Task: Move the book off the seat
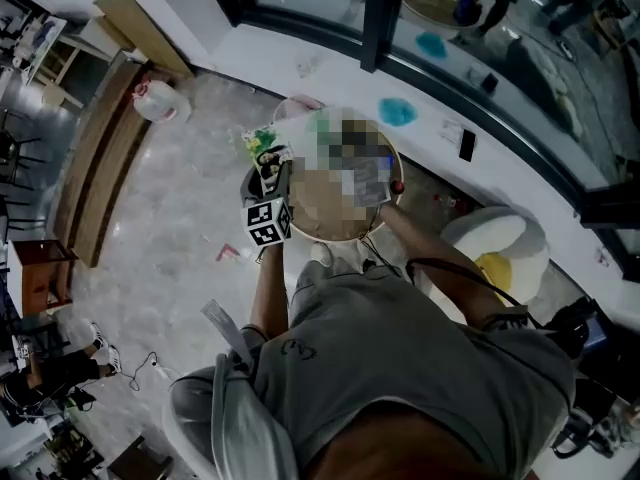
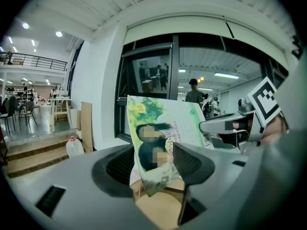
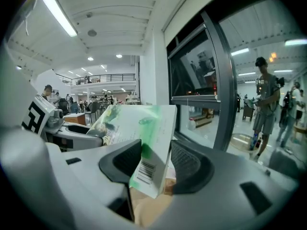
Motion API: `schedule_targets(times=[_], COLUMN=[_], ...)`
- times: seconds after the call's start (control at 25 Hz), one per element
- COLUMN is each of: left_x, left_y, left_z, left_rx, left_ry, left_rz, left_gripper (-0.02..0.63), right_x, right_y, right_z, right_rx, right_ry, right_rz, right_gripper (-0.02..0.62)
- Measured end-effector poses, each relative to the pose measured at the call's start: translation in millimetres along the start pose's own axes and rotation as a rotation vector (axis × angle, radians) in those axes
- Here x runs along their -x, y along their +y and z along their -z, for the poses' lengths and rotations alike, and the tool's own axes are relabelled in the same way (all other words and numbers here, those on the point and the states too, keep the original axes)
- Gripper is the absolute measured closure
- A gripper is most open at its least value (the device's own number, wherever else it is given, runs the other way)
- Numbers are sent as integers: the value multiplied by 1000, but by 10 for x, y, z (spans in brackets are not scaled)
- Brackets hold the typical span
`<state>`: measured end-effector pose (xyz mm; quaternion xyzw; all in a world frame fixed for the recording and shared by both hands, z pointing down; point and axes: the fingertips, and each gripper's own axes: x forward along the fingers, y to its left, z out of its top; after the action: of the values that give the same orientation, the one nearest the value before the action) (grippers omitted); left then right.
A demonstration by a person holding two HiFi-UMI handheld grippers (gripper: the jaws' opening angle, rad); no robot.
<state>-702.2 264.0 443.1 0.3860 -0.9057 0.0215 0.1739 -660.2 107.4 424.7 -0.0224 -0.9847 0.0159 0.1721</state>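
While left gripper (image 2: 156, 163) and right gripper (image 3: 156, 162) clamp its lower corners, thin green-and-white book (image 2: 168, 122), near upright, barcode on back.

Glossy paper book (image 2: 165, 128), smooth pale wooden seat (image 2: 156, 210)

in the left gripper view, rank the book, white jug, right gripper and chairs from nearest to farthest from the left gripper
1. book, clamped in the left gripper itself
2. right gripper, at right, gripping the book's other edge
3. white jug, low at left
4. chairs, far left, deep in the background
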Motion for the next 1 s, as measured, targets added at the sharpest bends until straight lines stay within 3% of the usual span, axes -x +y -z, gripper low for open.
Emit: schedule_targets(times=[0.36,0.64,0.84,1.0], left_x=[-345,-588,-696,-794], left_y=[-38,-128,-131,-112], left_z=[1379,2863,3906,4519], left_rx=[54,160,206,264], left_ry=[219,422,535,584], left_rz=[46,120,116,104], left_gripper=[359,359,359,359], right_x=[-148,-254,-356,-349], right_y=[-5,24,156,301], right_z=[1485,3014,4077,4946], right_rx=[-88,-200,-231,-290], right_ry=[239,419,531,656], right_rz=[32,60,53,48], right_gripper=[396,396,396,390])
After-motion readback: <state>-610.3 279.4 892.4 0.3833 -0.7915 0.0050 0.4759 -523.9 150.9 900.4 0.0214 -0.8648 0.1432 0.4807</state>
